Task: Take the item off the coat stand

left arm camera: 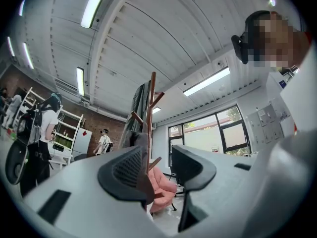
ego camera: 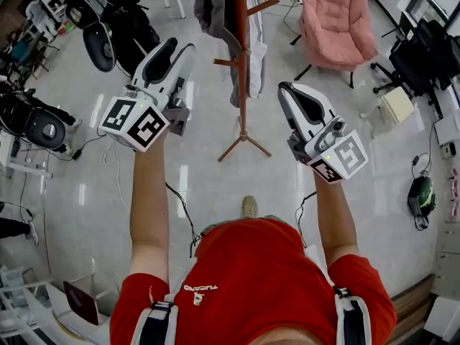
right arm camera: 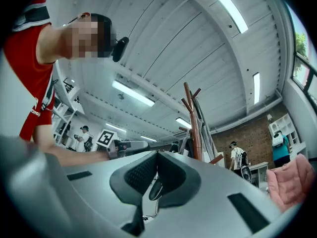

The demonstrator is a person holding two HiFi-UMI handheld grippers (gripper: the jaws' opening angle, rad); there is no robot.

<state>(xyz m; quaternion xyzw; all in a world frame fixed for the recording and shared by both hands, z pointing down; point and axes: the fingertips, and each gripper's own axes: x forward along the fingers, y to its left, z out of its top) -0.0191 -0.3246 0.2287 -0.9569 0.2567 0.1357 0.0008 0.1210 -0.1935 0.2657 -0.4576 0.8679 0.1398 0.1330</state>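
Note:
The wooden coat stand rises in front of me, with a grey garment and a white one hanging on it. In the left gripper view the stand and its grey garment show beyond the jaws. My left gripper is raised to the stand's left, apart from it; it is open with nothing between the pads. My right gripper is held up on the stand's right. Its pads meet, shut on nothing, and the stand is behind them.
A pink armchair stands at the back right. Black office chairs and a person with a backpack are at the back left. Cables trail over the glossy floor. A green and black device lies at the right.

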